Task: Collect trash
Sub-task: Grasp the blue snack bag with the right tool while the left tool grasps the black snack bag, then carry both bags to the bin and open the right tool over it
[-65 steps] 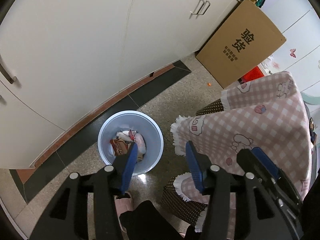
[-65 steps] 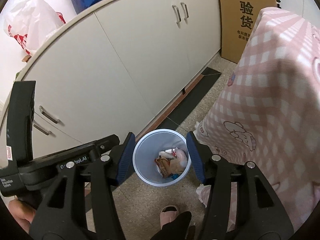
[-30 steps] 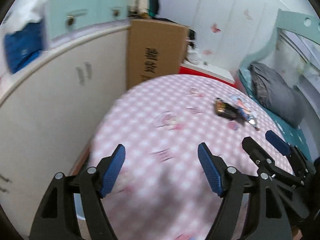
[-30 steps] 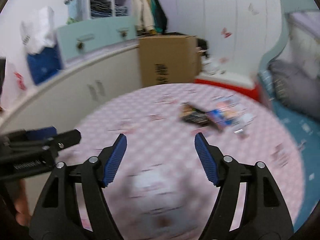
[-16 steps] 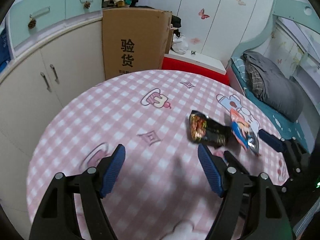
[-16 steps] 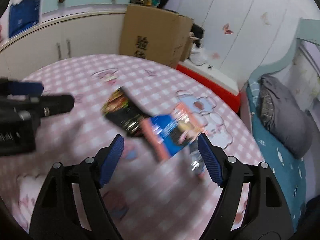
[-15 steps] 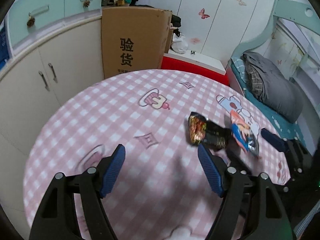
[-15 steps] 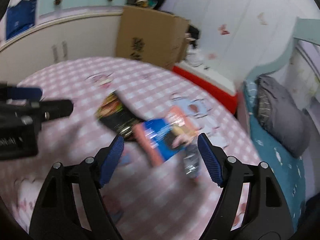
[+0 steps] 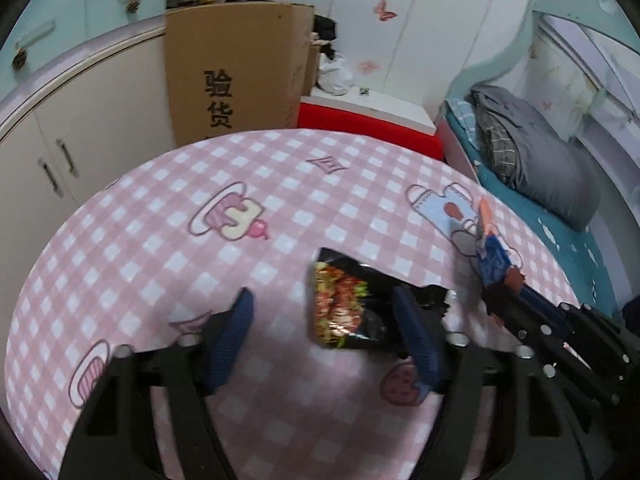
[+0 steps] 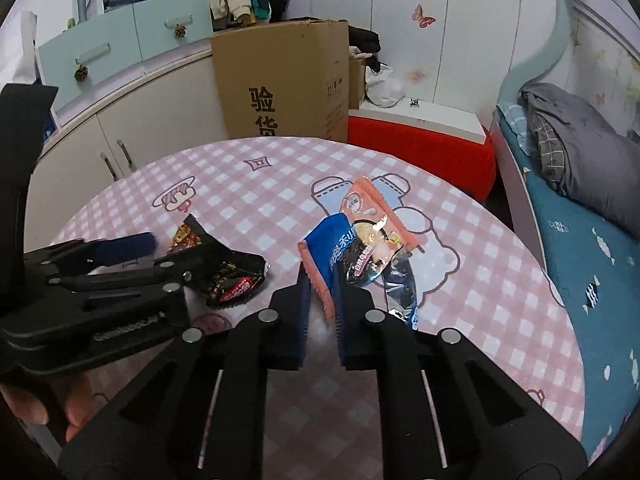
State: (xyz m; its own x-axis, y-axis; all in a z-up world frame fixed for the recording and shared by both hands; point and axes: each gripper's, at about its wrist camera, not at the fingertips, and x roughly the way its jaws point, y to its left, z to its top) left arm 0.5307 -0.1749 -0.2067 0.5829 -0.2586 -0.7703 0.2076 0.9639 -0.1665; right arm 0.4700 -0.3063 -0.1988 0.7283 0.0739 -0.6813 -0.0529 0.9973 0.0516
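Note:
A black snack wrapper [image 9: 348,308] lies flat on the pink checked tablecloth [image 9: 160,240]. My left gripper [image 9: 322,300] straddles it from above, and its jaws are closing. The right finger overlaps the wrapper's right part; the left finger stands clear of it. To the right lies a blue and pink wrapper [image 10: 352,236] with silver foil beside it. My right gripper [image 10: 322,292] has its jaws closing tight on that wrapper's near edge, which stands up between the pads. In the right wrist view the left gripper [image 10: 160,256] shows over the black wrapper [image 10: 236,280].
Behind the round table stand a tall cardboard box [image 9: 236,72], a red low cabinet with a white top [image 9: 368,128] and white cupboards [image 9: 60,152]. A bed with a grey blanket [image 9: 532,160] runs along the right. A hand [image 10: 52,400] holds the left gripper.
Both grippers have come forward and down to the wrappers. The right jaws went from wide to pinched on the blue and pink wrapper. The left jaws have narrowed around the black wrapper.

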